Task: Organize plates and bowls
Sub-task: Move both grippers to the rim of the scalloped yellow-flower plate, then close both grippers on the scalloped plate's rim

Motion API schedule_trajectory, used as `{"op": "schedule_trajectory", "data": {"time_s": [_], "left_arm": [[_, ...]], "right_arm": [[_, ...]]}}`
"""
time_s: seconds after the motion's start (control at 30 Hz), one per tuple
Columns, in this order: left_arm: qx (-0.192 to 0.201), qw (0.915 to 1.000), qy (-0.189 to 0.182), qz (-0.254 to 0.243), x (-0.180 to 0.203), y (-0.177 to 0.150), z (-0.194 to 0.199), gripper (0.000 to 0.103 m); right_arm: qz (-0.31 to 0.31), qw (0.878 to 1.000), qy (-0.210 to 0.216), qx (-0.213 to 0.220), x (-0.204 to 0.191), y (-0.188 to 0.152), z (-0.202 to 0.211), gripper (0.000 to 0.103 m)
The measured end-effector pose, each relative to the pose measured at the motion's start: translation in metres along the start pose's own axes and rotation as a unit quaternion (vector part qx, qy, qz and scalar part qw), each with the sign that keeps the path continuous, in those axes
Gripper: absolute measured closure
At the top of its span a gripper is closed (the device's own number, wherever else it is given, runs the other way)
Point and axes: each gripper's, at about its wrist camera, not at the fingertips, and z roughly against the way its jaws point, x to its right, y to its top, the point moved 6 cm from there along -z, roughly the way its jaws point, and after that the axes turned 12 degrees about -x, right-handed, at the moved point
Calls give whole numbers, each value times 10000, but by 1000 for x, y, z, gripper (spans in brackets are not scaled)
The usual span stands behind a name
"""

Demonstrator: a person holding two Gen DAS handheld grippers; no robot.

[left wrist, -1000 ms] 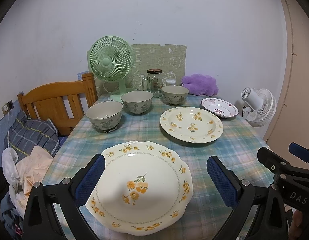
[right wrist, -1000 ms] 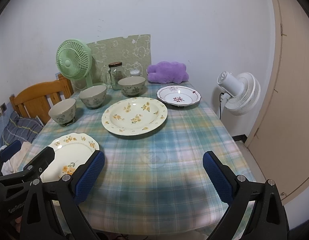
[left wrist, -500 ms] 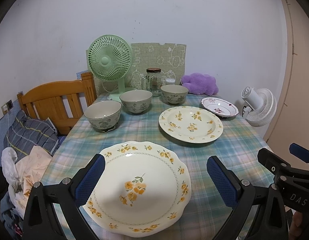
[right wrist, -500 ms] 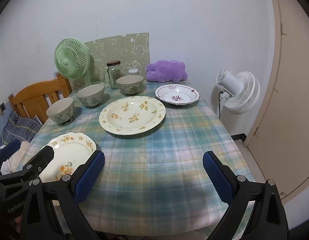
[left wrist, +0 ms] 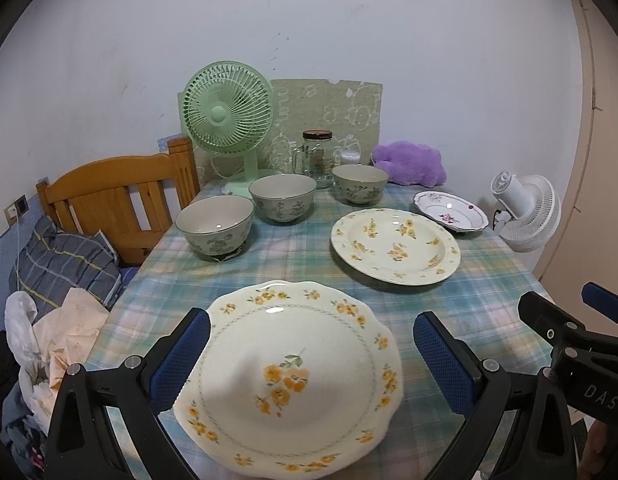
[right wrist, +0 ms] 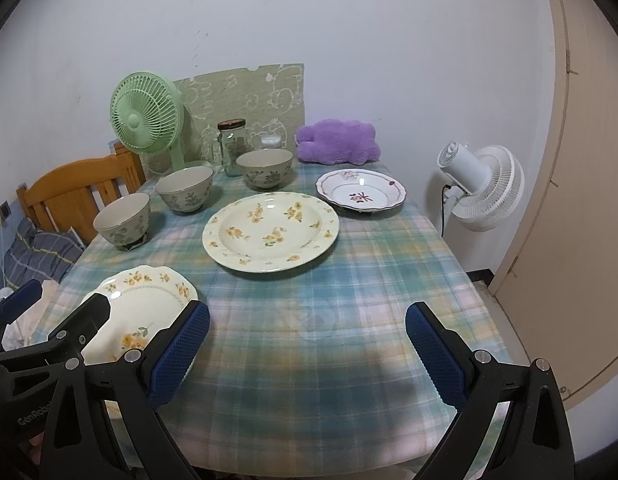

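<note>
A scalloped cream plate with yellow flowers [left wrist: 293, 376] lies at the table's near left, between the open fingers of my left gripper [left wrist: 311, 360]; it also shows in the right wrist view [right wrist: 143, 304]. A larger round yellow-flowered plate [left wrist: 395, 245] [right wrist: 271, 230] lies mid-table. A white plate with red flowers [left wrist: 451, 211] [right wrist: 361, 191] sits far right. Three grey-green floral bowls [left wrist: 215, 226] [left wrist: 283, 197] [left wrist: 360, 184] stand in a row at the back left. My right gripper [right wrist: 307, 354] is open and empty over bare tablecloth.
A green fan [left wrist: 229, 114], a glass jar [left wrist: 317, 152] and a purple plush [left wrist: 409, 162] stand along the back wall. A wooden chair [left wrist: 109, 196] with clothes is at the left. A white fan [right wrist: 483, 186] stands off the table's right edge.
Both grippers have drawn back and risen slightly, so the table looks a little farther off. Both stay open. No dish has moved.
</note>
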Motion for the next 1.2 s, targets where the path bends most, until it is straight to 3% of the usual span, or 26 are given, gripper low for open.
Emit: {"op": "schedule_trajectory", "data": {"time_s": [0.37, 0.77, 0.9, 1.2], "left_arm": [[-332, 9994, 102, -2, -41, 16, -23, 3], [-1172, 9931, 72, 15, -83, 5, -75, 9], [-1517, 9884, -35, 36, -90, -4, -93, 17], [-2067, 9781, -239, -82, -92, -21, -123, 26]], "right_arm": [[42, 9997, 30, -250, -46, 18, -20, 3], [108, 9966, -35, -813, -93, 16, -66, 3], [119, 9939, -85, -1090, -108, 8, -86, 4], [54, 9859, -58, -1673, -124, -13, -120, 18]]}}
